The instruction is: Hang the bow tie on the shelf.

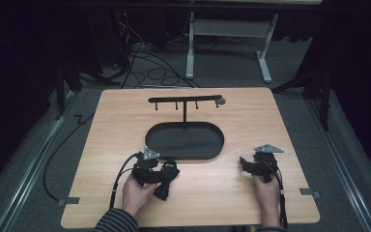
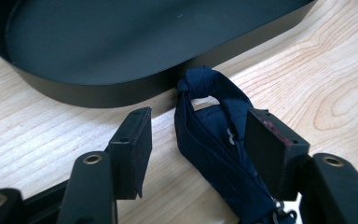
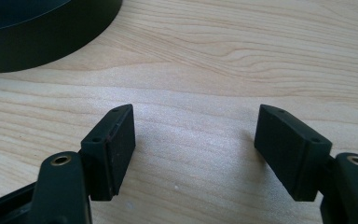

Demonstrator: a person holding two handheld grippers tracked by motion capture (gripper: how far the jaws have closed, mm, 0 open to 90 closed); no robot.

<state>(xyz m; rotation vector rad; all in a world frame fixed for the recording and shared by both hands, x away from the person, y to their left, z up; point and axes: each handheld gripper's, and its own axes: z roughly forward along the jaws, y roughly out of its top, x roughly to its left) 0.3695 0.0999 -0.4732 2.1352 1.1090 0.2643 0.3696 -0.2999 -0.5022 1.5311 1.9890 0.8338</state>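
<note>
A lab-style recording room, dim and set up for tabletop trials.

A light wooden table (image 1: pixel 198 203) stands alone on grey carpet (image 1: pixel 319 154), with dark surroundings on both sides. Loose black cables (image 1: pixel 149 67) trail over the floor behind it, beside the white metal legs of another bench (image 1: pixel 265 53). Metal floor rails (image 1: pixel 34 164) run along both sides of the table.

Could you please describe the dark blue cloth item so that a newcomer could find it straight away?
Start at the black oval tray in the middle of the wooden table. Just in front of its near rim, between the open jaws of the left tool, lies the strap. It is the one soft, navy, knotted thing there.
</note>
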